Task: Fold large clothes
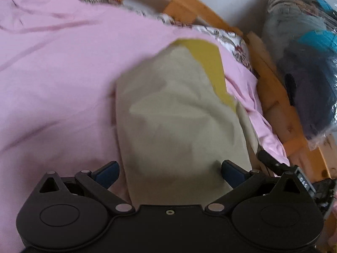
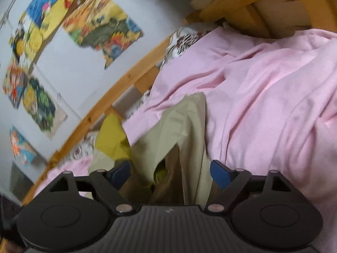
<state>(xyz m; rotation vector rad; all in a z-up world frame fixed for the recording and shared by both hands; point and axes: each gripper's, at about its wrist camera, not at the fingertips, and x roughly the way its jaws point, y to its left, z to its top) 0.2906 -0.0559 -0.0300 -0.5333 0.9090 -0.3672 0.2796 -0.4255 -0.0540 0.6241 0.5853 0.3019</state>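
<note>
A beige garment (image 1: 174, 109) with a yellow part (image 1: 208, 63) lies on a pink sheet (image 1: 63, 73). My left gripper (image 1: 168, 172) is open, its blue fingertips (image 1: 107, 174) wide apart, with the beige cloth lying between them. In the right wrist view the same beige garment (image 2: 181, 130) with its yellow part (image 2: 111, 139) bunches up between the blue fingertips (image 2: 220, 172) of my right gripper (image 2: 169, 171), which is open. The right gripper's edge (image 1: 273, 164) shows at the garment's right side in the left wrist view.
The bed has a wooden frame (image 1: 271, 88) and a floral mattress cover (image 1: 238, 48). A plastic bag of clothes (image 1: 305, 63) sits beyond the frame. Colourful pictures (image 2: 101, 27) hang on the white wall. The pink sheet (image 2: 263, 105) is rumpled.
</note>
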